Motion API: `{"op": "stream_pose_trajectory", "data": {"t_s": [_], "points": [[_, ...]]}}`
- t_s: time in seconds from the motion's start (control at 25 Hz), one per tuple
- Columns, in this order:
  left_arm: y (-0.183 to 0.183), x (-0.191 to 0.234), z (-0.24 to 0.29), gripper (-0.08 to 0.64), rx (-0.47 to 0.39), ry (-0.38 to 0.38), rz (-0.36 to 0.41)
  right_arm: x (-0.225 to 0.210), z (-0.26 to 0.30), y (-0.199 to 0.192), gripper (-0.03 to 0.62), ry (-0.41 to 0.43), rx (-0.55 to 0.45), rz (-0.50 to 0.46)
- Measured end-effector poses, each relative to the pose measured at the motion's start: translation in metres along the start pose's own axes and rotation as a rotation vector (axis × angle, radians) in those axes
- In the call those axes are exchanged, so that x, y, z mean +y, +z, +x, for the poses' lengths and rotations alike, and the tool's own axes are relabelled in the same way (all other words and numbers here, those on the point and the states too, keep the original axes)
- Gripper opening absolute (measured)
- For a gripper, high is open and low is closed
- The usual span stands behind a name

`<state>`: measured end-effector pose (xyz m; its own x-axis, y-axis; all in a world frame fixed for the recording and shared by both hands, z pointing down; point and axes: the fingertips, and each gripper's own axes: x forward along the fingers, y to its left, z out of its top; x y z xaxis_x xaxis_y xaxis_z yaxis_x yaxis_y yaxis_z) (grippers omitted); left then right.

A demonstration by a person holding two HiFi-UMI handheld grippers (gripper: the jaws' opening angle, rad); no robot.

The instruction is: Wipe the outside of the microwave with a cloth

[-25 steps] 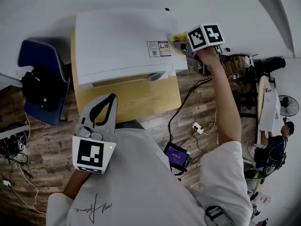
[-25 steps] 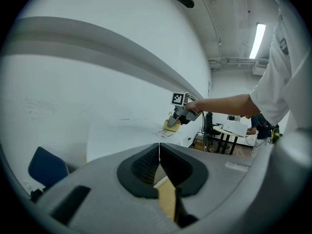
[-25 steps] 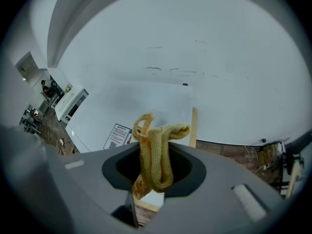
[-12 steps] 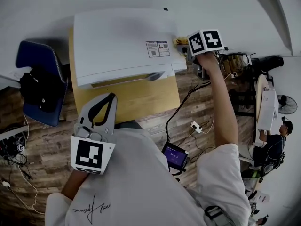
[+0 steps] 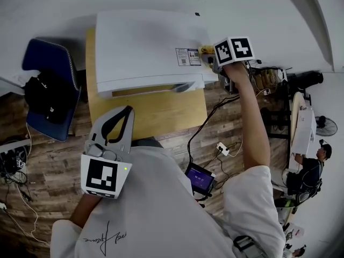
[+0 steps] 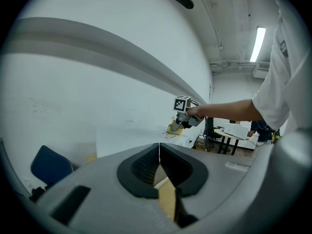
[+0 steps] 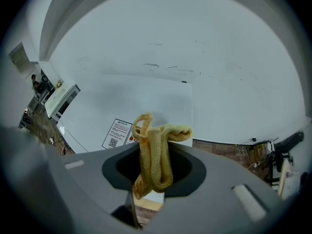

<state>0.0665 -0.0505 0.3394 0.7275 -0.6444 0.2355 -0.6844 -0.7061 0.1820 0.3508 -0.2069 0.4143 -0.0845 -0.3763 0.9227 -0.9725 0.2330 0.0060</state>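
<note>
The right claw (image 5: 211, 54), clamped on the cloth (image 7: 155, 156), has edged forward along the microwave's (image 5: 145, 42) side; left claw (image 6: 159, 154) closed, empty.

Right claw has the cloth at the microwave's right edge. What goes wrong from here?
1. The cloth is a narrow bunch in the right claw, so the claw itself may scrape the microwave.
2. A sweep left could catch the label.
3. The left claw hangs back shut, so a firm push might shift the microwave.
</note>
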Motion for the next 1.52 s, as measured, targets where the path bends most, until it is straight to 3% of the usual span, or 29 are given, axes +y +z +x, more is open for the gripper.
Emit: {"op": "stream_pose_trajectory", "data": {"t_s": [0.96,1.52], "points": [[0.003,0.02,-0.037,-0.005,-0.042,0.029,-0.019,0.076,0.004,0.014,0.118,0.037,0.017,-0.089],[-0.002,0.026,-0.062,-0.005,-0.064,0.11,-0.043,0.16,0.007,0.027,0.118,0.163,-0.004,-0.194]]}}
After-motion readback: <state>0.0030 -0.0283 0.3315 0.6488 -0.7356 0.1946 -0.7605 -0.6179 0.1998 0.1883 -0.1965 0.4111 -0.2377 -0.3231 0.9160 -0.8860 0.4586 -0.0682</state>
